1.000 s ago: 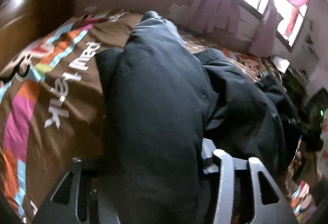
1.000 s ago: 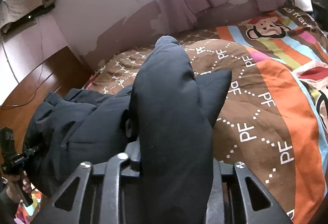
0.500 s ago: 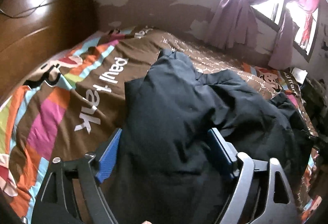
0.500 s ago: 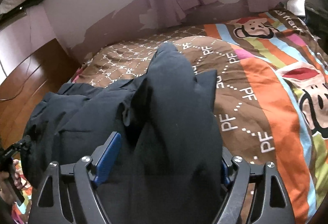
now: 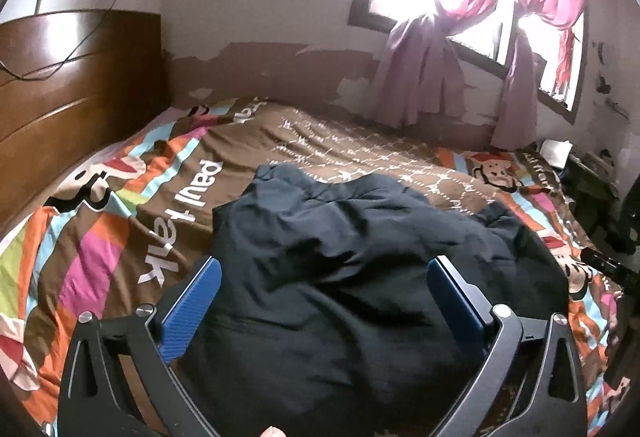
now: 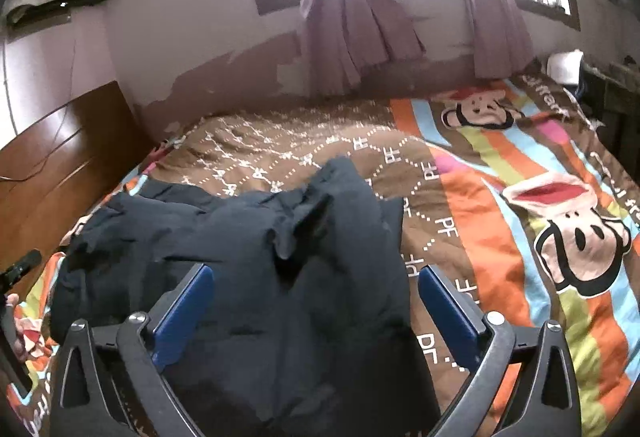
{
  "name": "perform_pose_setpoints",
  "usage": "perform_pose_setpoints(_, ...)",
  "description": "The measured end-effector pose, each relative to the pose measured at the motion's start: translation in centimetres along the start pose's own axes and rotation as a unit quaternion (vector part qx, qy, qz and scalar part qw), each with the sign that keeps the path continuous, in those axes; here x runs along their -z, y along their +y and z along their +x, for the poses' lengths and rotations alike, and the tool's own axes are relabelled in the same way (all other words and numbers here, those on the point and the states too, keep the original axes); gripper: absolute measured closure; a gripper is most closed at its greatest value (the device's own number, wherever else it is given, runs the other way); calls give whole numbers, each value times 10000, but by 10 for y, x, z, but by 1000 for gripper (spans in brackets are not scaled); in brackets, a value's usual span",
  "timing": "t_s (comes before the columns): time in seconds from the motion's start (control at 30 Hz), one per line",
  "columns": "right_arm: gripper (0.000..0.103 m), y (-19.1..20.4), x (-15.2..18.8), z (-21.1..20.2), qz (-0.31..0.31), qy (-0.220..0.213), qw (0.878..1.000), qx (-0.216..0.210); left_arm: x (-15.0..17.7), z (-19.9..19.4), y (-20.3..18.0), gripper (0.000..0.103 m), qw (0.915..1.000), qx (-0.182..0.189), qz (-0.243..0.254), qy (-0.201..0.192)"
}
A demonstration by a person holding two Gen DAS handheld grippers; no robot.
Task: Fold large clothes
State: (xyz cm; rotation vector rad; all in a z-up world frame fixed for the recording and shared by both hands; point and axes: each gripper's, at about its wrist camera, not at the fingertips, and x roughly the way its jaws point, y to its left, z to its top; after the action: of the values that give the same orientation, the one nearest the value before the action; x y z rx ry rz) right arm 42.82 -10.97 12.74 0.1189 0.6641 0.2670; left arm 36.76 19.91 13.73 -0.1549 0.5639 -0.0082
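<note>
A large dark navy padded jacket (image 5: 360, 269) lies bunched on the bed's patterned cover; it also shows in the right wrist view (image 6: 260, 269). My left gripper (image 5: 324, 277) is open, its blue pads spread wide above the jacket's near part, holding nothing. My right gripper (image 6: 316, 285) is open too, its blue pads apart over the jacket's right side, near the folded-over sleeve (image 6: 348, 197). The other gripper's black body shows at the right edge in the left wrist view (image 5: 608, 265) and at the left edge in the right wrist view (image 6: 16, 269).
The bed cover (image 6: 500, 197) is brown with orange, pink and blue stripes and monkey faces. A wooden headboard (image 5: 60, 89) stands at the left. A window with pink curtains (image 5: 432, 69) is behind the bed. Clutter sits by the bed's far right (image 5: 592, 173).
Both grippers were shut on the jacket and holding it up a second ago. They have opened, let the jacket drop onto the bed, and pulled back and up.
</note>
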Motion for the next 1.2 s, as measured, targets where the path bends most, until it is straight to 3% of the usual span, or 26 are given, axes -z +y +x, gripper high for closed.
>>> perform_pose_setpoints(0.27, 0, 31, 2, -40, -361, -213, 9990, -145, 6, -35, -32, 2, 9985, 75, 466, -289)
perform_pose_setpoints(0.47, 0, 47, 6, -66, -230, -377, 9982, -396, 8, -63, -50, 2, 9967, 182, 669, -428)
perform_pose_setpoints(0.77, 0, 69, 13, -110, -287, -680, 9957, -555, 4, -104, -63, 2, 9960, 451, 542, -547)
perform_pose_setpoints(1.2, 0, 99, 42, -183, -608, -1139, 9897, -613, 14, -171, -83, 2, 9926, 424, 530, -1005)
